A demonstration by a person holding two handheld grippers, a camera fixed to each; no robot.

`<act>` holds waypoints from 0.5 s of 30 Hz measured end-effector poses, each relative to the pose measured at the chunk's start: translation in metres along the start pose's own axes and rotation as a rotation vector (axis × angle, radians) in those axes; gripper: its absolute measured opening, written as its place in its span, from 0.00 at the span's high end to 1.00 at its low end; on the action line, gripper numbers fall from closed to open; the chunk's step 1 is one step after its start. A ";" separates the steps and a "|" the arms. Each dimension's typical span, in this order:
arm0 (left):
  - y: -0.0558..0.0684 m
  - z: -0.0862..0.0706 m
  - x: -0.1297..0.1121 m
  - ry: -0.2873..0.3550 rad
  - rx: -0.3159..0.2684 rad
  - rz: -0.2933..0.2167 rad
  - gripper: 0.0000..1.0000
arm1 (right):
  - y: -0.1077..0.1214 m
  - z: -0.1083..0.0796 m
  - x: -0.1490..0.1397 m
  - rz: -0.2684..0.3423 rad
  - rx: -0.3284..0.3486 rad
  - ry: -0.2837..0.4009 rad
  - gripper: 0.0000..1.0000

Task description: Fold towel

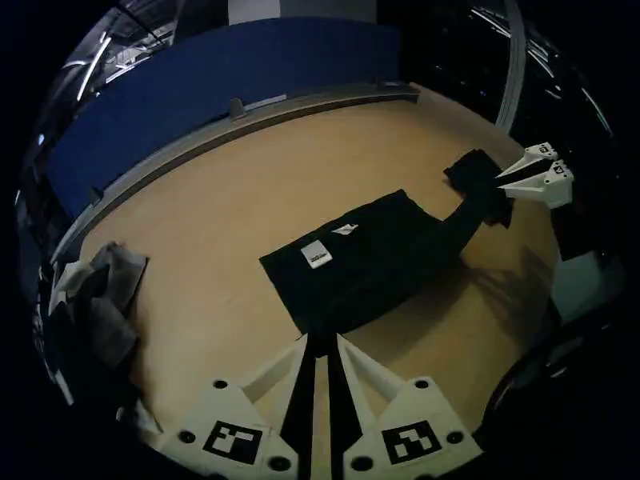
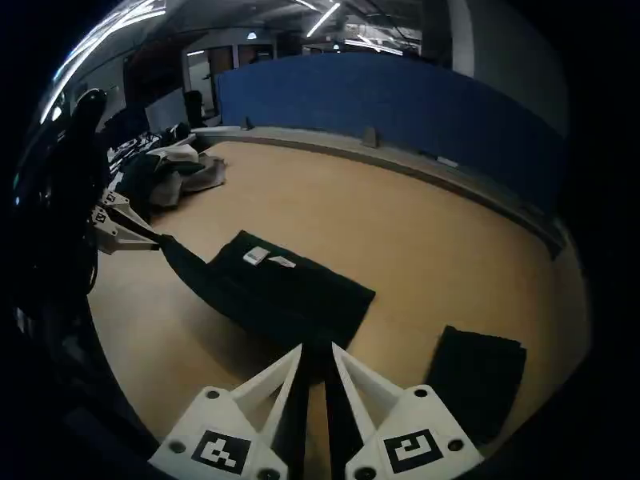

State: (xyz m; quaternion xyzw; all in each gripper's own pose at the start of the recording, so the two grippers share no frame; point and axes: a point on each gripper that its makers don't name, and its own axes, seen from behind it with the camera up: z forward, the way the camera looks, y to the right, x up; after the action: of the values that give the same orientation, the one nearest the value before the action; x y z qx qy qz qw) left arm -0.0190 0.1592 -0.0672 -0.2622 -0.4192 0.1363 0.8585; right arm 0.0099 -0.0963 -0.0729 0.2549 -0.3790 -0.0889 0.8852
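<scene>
While left tongs [image 1: 322, 342] and right tongs [image 2: 318, 350] pinch the towel [image 1: 376, 248], a blue partition [image 1: 200, 88] edges the tan table [image 1: 224, 208].

An office-like workroom: blue desk partition [image 2: 400, 104], long wooden table [image 2: 384, 200], ceiling strip lights [image 2: 324, 18].

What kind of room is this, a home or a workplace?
Probably an office or lab, not a home: a long wooden table backed by a blue divider screen, strip lights overhead, and a dark towel spread on it.
</scene>
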 end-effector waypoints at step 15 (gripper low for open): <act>-0.024 0.048 0.014 -0.040 0.025 0.019 0.90 | 0.029 0.051 0.007 0.026 -0.012 -0.041 0.89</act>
State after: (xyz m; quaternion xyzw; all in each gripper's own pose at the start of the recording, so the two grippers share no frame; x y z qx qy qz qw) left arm -0.0484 0.1622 -0.0199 -0.2526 -0.4319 0.1550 0.8518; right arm -0.0226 -0.0934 -0.0232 0.2429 -0.3997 -0.0849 0.8798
